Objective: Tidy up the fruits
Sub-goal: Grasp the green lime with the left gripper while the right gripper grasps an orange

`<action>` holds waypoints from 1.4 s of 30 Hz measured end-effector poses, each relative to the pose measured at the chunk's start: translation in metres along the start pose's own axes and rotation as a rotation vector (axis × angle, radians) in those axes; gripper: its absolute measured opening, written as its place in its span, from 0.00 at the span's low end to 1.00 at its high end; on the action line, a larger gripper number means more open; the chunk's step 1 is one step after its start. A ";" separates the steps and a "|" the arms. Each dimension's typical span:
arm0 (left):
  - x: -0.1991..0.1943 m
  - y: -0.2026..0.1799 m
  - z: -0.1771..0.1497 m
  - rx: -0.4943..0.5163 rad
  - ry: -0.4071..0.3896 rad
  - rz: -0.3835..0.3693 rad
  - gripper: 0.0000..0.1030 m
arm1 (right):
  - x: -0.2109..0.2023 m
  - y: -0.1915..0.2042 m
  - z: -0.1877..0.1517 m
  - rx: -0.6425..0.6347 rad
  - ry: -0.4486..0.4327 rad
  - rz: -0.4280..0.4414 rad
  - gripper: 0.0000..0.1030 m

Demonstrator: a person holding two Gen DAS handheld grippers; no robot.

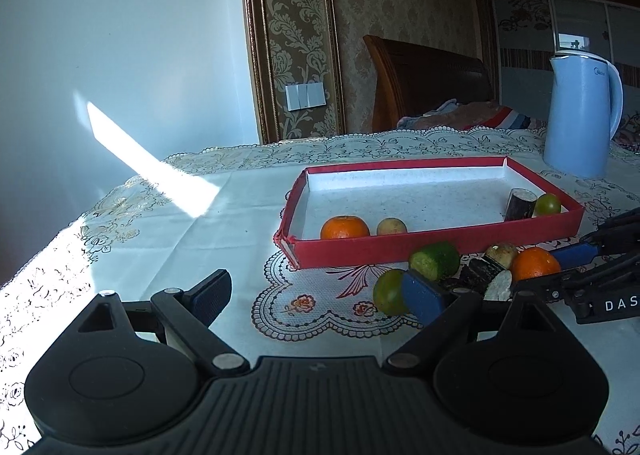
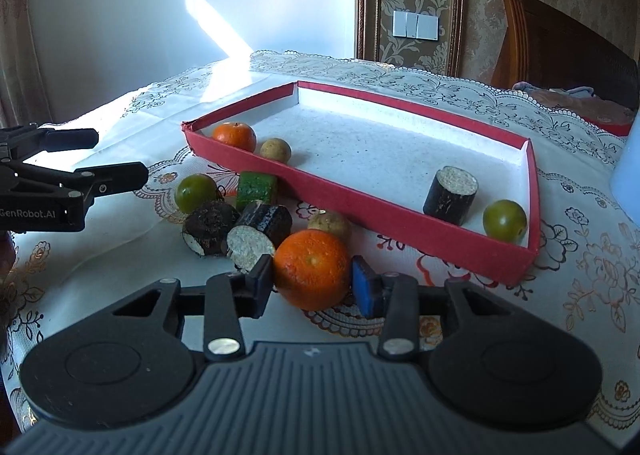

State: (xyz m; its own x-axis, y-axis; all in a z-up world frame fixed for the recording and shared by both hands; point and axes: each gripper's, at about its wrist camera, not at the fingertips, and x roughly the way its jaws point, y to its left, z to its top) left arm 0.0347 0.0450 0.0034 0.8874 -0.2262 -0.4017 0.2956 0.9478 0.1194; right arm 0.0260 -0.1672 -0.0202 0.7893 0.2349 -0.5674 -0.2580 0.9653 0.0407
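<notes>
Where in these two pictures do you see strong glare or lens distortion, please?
Left wrist view: a bright sun stripe washes out the tablecloth left of the red tray, and the kettle leans with the fisheye. Right wrist view: the same stripe glares behind the tray; its rim bows.

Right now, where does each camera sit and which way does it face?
Left wrist: on the left hand-held gripper, jaws wide, facing the red tray and kettle.
Right wrist: on the right hand-held gripper, its pads at an orange, facing the tray's long side.
Shared: tray, loose fruit, and each sees the other gripper.
</notes>
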 end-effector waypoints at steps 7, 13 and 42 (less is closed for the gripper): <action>0.014 -0.020 0.004 0.062 0.052 -0.079 0.59 | -0.014 -0.023 -0.008 0.079 -0.029 -0.011 0.38; 0.028 -0.020 0.003 0.040 0.102 -0.107 0.51 | -0.015 -0.027 -0.010 0.094 -0.044 0.000 0.38; 0.049 -0.014 0.004 -0.187 0.156 -0.188 0.32 | -0.014 -0.028 -0.010 0.110 -0.048 0.000 0.38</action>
State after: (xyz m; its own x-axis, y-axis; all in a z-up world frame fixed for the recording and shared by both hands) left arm 0.0754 0.0196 -0.0149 0.7539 -0.3783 -0.5371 0.3665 0.9207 -0.1341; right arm 0.0168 -0.1992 -0.0211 0.8155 0.2377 -0.5277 -0.1973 0.9713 0.1327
